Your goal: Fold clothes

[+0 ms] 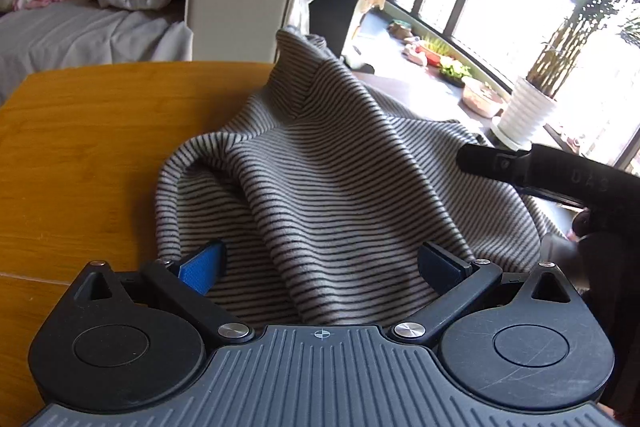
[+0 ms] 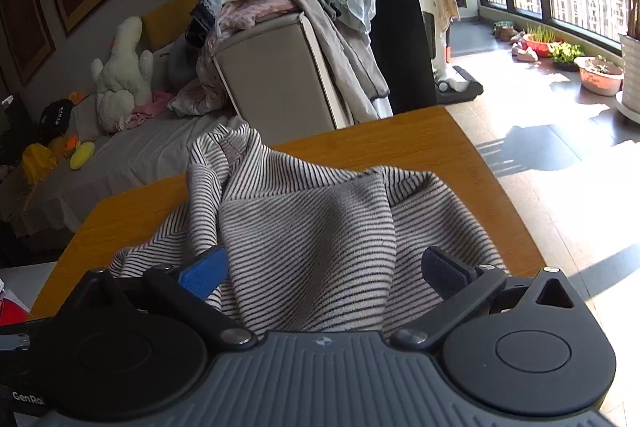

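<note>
Striped top [image 1: 320, 163] lies crumpled on the wooden table [image 1: 88, 131], directly ahead of both pairs of jaws and partly under them, with its collar standing up at the far end. The left gripper [image 1: 320, 263] has its jaws spread wide, with cloth lying between and below the blue pads, but the pads do not press on it. The right gripper [image 2: 326, 271] is in the same condition: jaws spread, striped cloth bunched between them, nothing clamped.

Several things could go wrong from here. The cloth is heaped in thick folds, so if either pair of jaws closes now it may catch two or three layers at once, and the top would then lift as a lump and not spread flat. In the left view, the cloth on the right of the jaws seems to reach the table edge; a pull toward that side could drag the top off onto the floor. The two grippers are also close together, the right one showing as a dark shape to the right of the left jaws, so they could knock each other when reaching for the same fold.

Counted: one striped top, one table, two grippers. Behind the table stand one sofa [image 2: 132, 163] and one pile of other clothes [image 2: 280, 3].
</note>
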